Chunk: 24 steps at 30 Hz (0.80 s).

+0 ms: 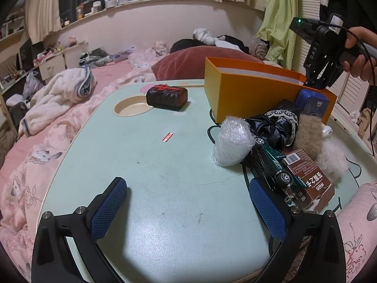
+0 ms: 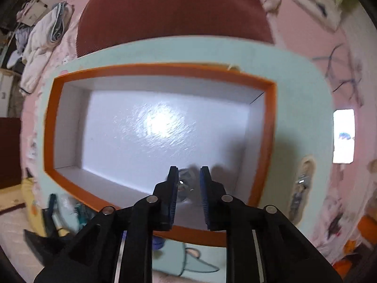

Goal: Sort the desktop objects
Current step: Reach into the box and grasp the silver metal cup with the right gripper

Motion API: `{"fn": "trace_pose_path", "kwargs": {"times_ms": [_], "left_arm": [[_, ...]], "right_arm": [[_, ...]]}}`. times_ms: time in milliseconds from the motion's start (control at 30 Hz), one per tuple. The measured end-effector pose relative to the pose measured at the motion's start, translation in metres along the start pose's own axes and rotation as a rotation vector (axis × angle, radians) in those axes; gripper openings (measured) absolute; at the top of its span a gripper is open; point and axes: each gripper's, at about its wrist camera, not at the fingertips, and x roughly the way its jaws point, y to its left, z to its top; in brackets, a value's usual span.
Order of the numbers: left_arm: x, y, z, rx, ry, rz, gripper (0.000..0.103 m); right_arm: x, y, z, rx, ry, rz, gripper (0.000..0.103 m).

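An orange box (image 1: 247, 92) with a white inside stands at the back right of the pale green table (image 1: 165, 165). My right gripper (image 2: 188, 176) hangs over the box (image 2: 268, 127), jaws a little apart, with a small shiny clear object (image 2: 185, 184) between them; it is blurred. It shows in the left wrist view (image 1: 318, 80) above the box's far corner. My left gripper (image 1: 188, 191) is open and empty, low over the table's near part. A pile lies right of it: bubble-wrap bundle (image 1: 232, 141), green toy car (image 1: 271, 162), brown carton (image 1: 306, 179), black lace cloth (image 1: 273, 122), fur pieces (image 1: 318, 141), blue case (image 1: 311, 101).
A dark wrapped block (image 1: 167, 96) sits at the table's back beside a round cup recess (image 1: 130, 108). A small red strip (image 1: 167, 137) lies mid-table. Pink bedding (image 1: 35, 141) and a red cushion (image 1: 195, 61) surround the table.
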Motion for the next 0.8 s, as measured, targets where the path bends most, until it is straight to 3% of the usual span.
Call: {"fn": "trace_pose_path", "kwargs": {"times_ms": [133,200,300,400,433,467,500,700,767,800], "left_arm": [[0.0,0.0,0.0,0.001,-0.001,0.001,0.103],[0.0,0.0,0.0,0.001,-0.001,0.001,0.103],[-0.001,0.0,0.001,0.0,-0.001,0.001,0.103],[-0.003,-0.002,0.003,0.001,-0.003,0.002,0.103],[-0.002,-0.001,0.002,-0.001,-0.002,0.002,0.103],[-0.002,-0.001,0.002,-0.003,-0.001,0.001,0.103],[-0.002,-0.001,0.002,-0.001,-0.002,0.002,0.103],[-0.002,-0.001,0.002,-0.002,-0.003,0.001,0.103],[-0.002,-0.001,0.002,-0.001,-0.003,0.002,0.103],[-0.002,-0.001,0.002,-0.002,-0.003,0.001,0.103]], "right_arm": [[0.013,0.013,0.007,-0.04,0.055,-0.073,0.036],[0.018,0.024,0.006,-0.067,0.069,-0.103,0.053],[0.026,0.041,0.002,-0.139,0.078,-0.168,0.061],[0.026,0.043,0.002,-0.147,0.073,-0.162,0.056],[0.027,0.043,0.003,-0.151,0.079,-0.15,0.051],[0.029,0.042,0.003,-0.146,0.103,-0.099,0.035],[0.031,0.042,0.003,-0.141,0.12,-0.055,0.032],[0.024,0.042,0.002,-0.145,0.048,-0.028,0.032],[0.007,0.04,0.0,-0.145,-0.039,0.001,0.032],[-0.009,0.038,-0.004,-0.136,-0.108,0.06,0.032]]}}
